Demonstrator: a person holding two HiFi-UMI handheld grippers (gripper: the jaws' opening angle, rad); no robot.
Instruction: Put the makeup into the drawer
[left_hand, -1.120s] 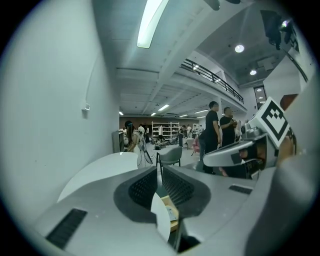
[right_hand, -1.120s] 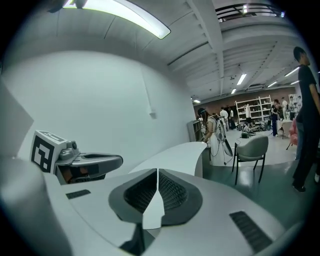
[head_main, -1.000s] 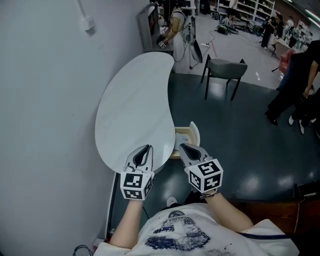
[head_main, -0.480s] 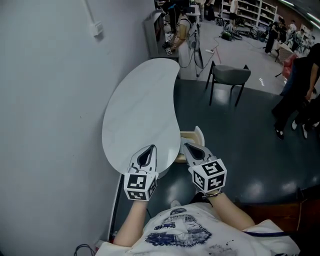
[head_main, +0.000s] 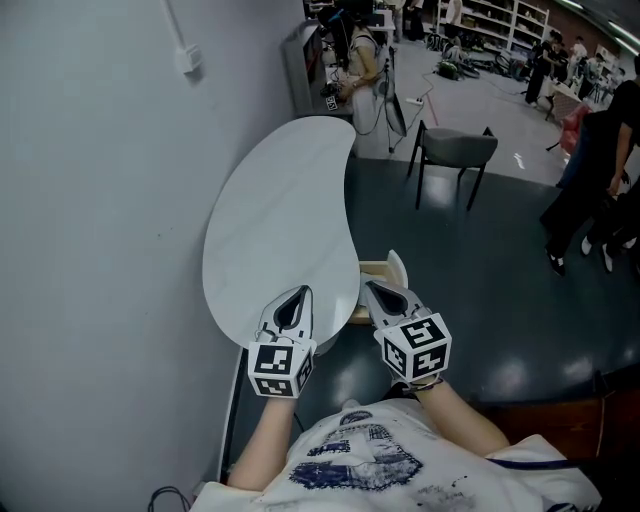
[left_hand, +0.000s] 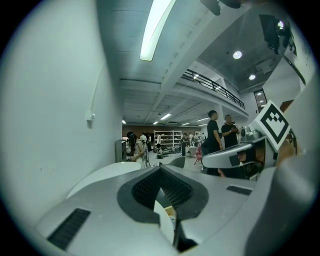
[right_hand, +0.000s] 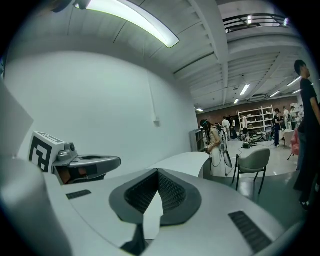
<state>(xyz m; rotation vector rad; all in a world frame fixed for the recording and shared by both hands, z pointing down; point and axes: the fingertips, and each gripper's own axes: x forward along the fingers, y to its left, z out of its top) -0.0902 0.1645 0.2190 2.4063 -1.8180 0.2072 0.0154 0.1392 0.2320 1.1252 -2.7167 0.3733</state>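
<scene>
Fingertips of the left gripper (head_main: 297, 293) are pressed together in the head view, with nothing between them, and they hang over the near edge of the white, kidney-shaped table (head_main: 270, 215). Beside it, the right gripper (head_main: 369, 289) is likewise closed and empty, its tips just off the table's edge and over the pale wooden drawer (head_main: 380, 270). That drawer stands pulled out from under the tabletop on the right side. Most of its inside is hidden behind the right gripper, so no makeup can be made out there. A grey chair (head_main: 455, 145) stands well beyond the table on the dark floor (head_main: 480, 280), and a plain grey wall (head_main: 90, 250) runs along the table's left. In the left gripper view, the left gripper (left_hand: 160, 170) has its dark ribbed pads meeting at a point, clamped on nothing. The table (left_hand: 102, 176) curves away ahead, and the right gripper (left_hand: 232, 156) is level at the side. In the right gripper view, the right gripper (right_hand: 158, 173) is also closed pad to pad and empty. The left gripper (right_hand: 87, 164) is alongside, with the table (right_hand: 185, 160) and the chair (right_hand: 252, 160) beyond.
</scene>
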